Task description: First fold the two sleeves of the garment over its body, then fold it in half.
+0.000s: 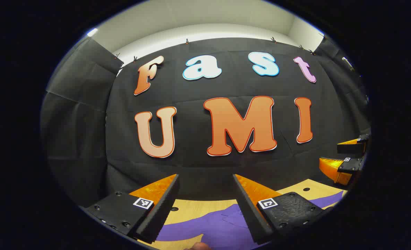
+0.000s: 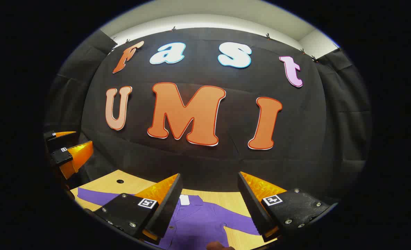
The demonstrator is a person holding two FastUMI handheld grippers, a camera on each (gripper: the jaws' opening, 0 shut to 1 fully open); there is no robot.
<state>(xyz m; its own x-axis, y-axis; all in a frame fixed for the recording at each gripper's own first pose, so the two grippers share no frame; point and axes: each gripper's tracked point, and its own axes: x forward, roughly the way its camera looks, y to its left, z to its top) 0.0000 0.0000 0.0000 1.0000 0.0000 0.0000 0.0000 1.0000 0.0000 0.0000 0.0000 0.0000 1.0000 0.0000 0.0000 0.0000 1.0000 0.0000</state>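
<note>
Purple collared cloth shirt [image 2: 198, 222] lies flat on light wooden tabletop [image 1: 191, 210], below both tongs, sleeves spread out. Your left gripper [image 1: 205, 203] & right gripper [image 2: 208, 205]: jaws wide apart, nothing held, well above fabric. Looks like no fold done yet. Drop low, pinch each cuff at edge, sweep inward over body w/o dragging shirt.
</note>
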